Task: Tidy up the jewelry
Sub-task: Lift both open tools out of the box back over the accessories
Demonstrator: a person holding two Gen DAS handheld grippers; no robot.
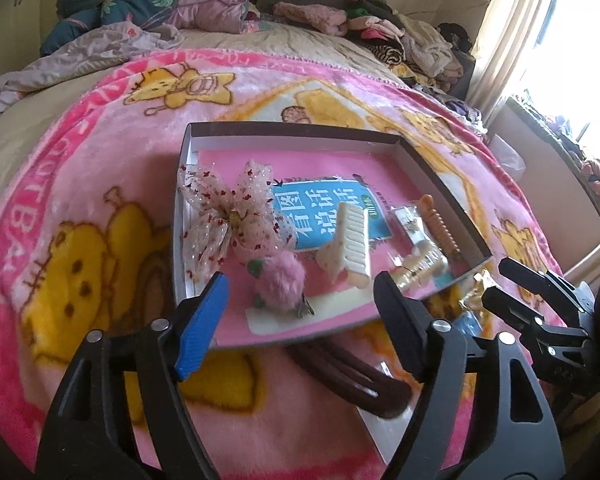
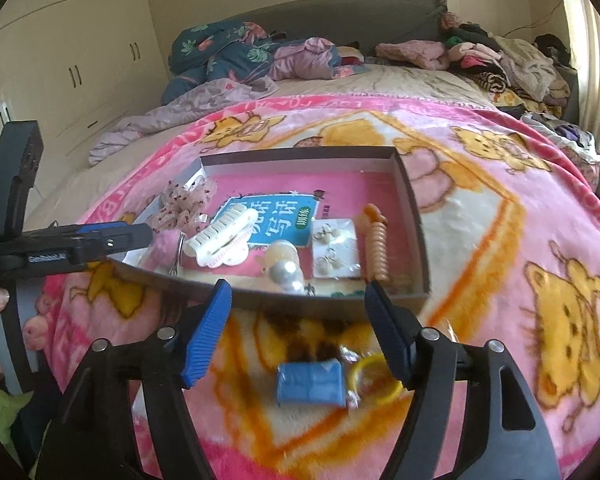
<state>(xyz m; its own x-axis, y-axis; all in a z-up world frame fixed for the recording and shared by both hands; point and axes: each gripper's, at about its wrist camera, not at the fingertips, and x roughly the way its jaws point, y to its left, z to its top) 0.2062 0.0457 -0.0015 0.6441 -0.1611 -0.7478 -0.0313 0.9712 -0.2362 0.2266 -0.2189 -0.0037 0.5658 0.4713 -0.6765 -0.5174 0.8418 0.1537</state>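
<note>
Right claw (image 2: pixel 296 332): jaws apart, nothing between. Blue packet (image 2: pixel 311 383) with yellow ring (image 2: pixel 374 380) on bed blanket, directly ahead between fingers, outside box (image 2: pixel 414 208). Left claw (image 1: pixel 300 316): jaws apart, empty, over box edge. Right nearer.

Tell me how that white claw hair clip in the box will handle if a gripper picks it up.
The white claw clip looks like smooth, hard plastic, so probably stiff, light, and a bit slippery between the pads. It lies on its side on the pink book inside the box, so a push would likely slide or tip it. Its thin teeth look like the fragile part.
</note>
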